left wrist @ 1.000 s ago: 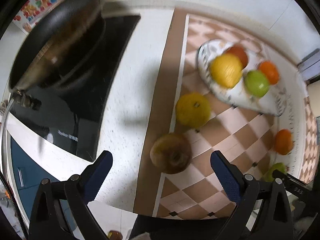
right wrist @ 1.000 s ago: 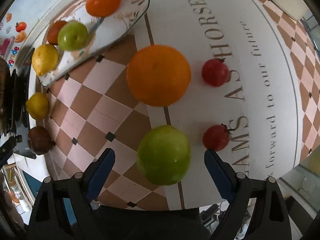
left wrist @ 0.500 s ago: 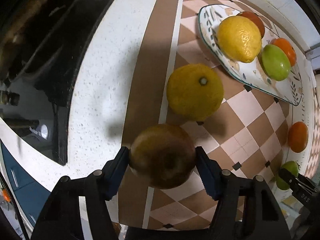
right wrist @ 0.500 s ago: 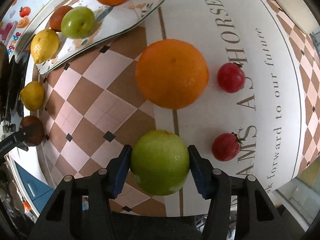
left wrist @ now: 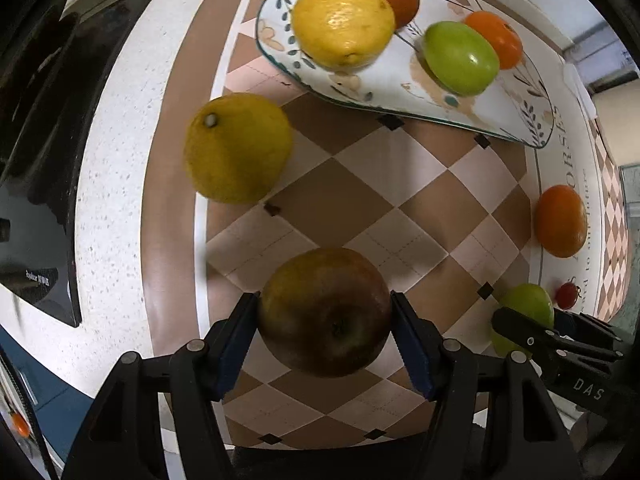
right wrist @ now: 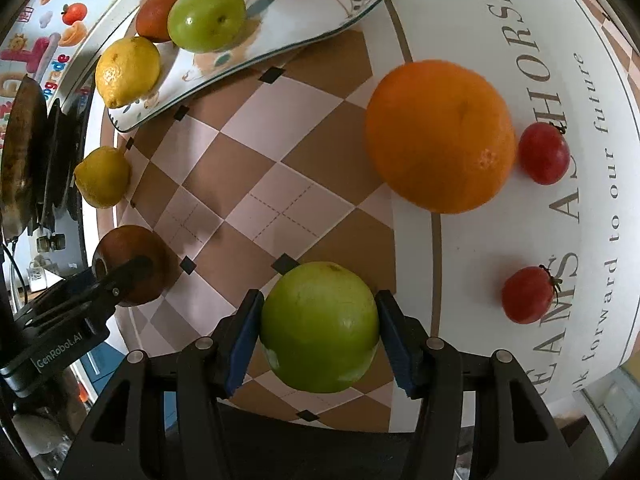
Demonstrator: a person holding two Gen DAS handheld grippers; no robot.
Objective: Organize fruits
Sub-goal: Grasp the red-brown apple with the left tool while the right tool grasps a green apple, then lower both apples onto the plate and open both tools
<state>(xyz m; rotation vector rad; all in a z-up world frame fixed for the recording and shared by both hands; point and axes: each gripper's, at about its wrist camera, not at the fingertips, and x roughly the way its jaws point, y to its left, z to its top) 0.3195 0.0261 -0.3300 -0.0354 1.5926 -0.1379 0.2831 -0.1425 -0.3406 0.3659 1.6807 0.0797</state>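
The left tool (left wrist: 324,336) has just closed to about half its spread, and its blue pads (left wrist: 236,344) press both sides of a brownish-red apple (left wrist: 325,312) over the checkered mat (left wrist: 348,200) on the desk (left wrist: 116,184), near a loose lemon (left wrist: 238,148). The right tool (right wrist: 318,336) has closed likewise and grips a green apple (right wrist: 319,326) by its flanks, just below a large orange (right wrist: 440,136) with two small tomatoes (right wrist: 527,295) alongside. The patterned plate (right wrist: 320,12) beyond holds a lemon, a green apple and two orange fruits.
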